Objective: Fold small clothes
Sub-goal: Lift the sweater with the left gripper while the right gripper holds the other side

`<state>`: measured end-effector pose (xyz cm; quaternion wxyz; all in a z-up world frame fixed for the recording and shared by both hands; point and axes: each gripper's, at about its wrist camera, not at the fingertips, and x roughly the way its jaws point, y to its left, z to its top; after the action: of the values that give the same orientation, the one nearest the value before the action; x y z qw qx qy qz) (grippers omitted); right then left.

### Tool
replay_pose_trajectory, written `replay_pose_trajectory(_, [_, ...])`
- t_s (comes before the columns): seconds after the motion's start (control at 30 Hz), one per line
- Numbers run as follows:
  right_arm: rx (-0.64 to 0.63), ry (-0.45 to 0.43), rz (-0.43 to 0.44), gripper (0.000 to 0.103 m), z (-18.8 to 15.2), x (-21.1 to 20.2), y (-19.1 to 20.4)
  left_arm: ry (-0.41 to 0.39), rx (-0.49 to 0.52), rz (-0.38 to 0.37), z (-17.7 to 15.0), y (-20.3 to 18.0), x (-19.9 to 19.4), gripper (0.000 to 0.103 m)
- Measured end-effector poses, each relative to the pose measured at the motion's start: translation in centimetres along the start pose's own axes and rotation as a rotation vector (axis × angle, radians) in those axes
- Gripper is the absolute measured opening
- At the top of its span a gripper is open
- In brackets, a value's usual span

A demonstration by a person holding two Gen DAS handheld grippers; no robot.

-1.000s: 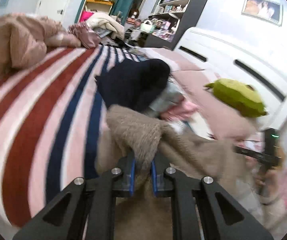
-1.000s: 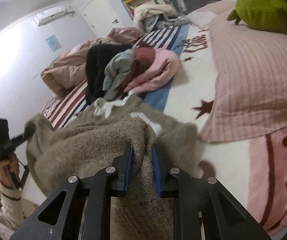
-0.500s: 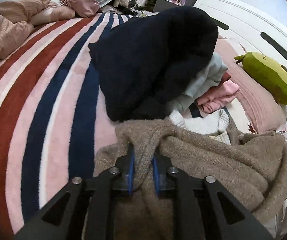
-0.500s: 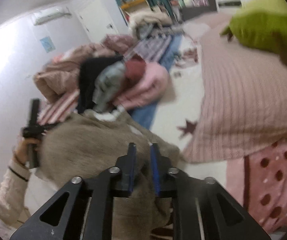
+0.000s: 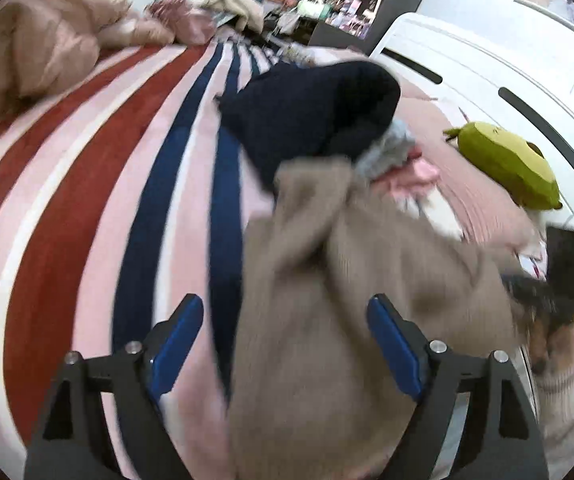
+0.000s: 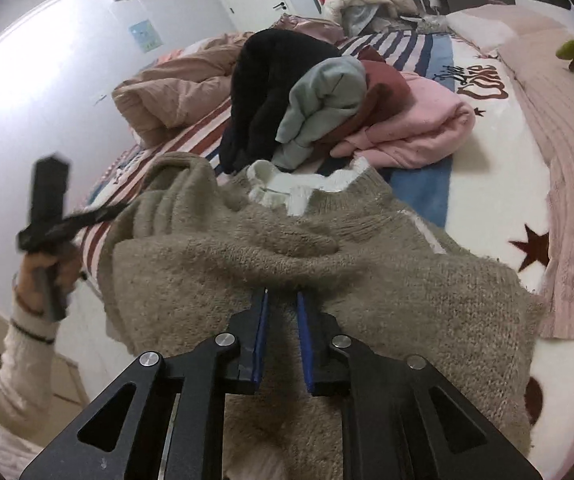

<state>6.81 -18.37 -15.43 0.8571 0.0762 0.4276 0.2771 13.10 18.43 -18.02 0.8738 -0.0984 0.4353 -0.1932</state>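
One brown sweater point(image 5: 327, 300) fills the lower middle of the left wrist view, bunched on the striped blanket point(image 5: 87, 200). The left gripper point(image 5: 285, 344) has its two blue-padded fingers point(image 5: 179, 340) spread wide apart, the sweater lying loose between them; half a second earlier these fingers were pinched on a fold of it. One dark navy garment point(image 5: 311, 120) sits behind the sweater, one green plush toy point(image 5: 507, 164) to the right.

One pile of four garments shows in the right wrist view: black point(image 6: 271, 92), grey point(image 6: 323, 100), maroon point(image 6: 383, 92), pink point(image 6: 415, 128). The sweater point(image 6: 327, 264) lies in front of it, white collar point(image 6: 299, 188) up. The right gripper point(image 6: 282, 300) has its fingers nearly together, clamped on a ridge of the sweater, as before. The person's left hand point(image 6: 47, 272) holds the other tool, clear of the sweater.
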Motion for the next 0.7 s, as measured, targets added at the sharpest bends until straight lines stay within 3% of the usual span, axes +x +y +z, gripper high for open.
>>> replay_pose_trajectory(0.17, [0.003, 0.003, 0.005, 0.007, 0.0, -0.1, -0.1, 0.087, -0.038, -0.099, -7.0, 1.0, 0.1, 0.082])
replay_pose_trajectory(0.3, [0.016, 0.003, 0.010, 0.007, 0.1, -0.1, -0.2, 0.047, -0.061, -0.103, -8.4, 0.1, 0.6, 0.082])
replay_pose_trajectory(0.33, [0.018, 0.003, 0.007, 0.007, 0.2, -0.1, -0.2, 0.039, -0.071, -0.125, -8.6, -0.3, 0.6, 0.077])
replay_pose_trajectory(0.4, [0.020, 0.001, 0.002, 0.007, 0.2, -0.2, -0.1, 0.044, -0.077, -0.132, -8.7, -1.3, 1.3, 0.024])
replay_pose_trajectory(0.5, [0.050, -0.022, 0.024, 0.010, 0.1, -1.8, -0.3, 0.042, -0.079, -0.099, -8.8, -2.2, 1.9, 0.021])
replay_pose_trajectory(0.57, [0.045, -0.071, -0.020, 0.013, -0.3, -4.4, -0.6, 0.027, -0.076, -0.093, -8.7, -2.6, 1.3, 0.021])
replay_pose_trajectory(0.6, [0.044, -0.098, -0.051, 0.021, -0.7, -5.9, -0.8, 0.025, -0.076, -0.096, -8.7, -2.5, 1.0, 0.021])
replay_pose_trajectory(0.63, [0.057, -0.125, -0.091, 0.040, -1.5, -8.1, -1.5, 0.023, -0.071, -0.095, -8.7, -2.6, 0.7, 0.021])
replay_pose_trajectory(0.7, [0.091, -0.132, -0.123, 0.057, -3.4, -11.0, -2.9, 0.017, -0.070, -0.087, -8.5, -2.7, 0.0, 0.021])
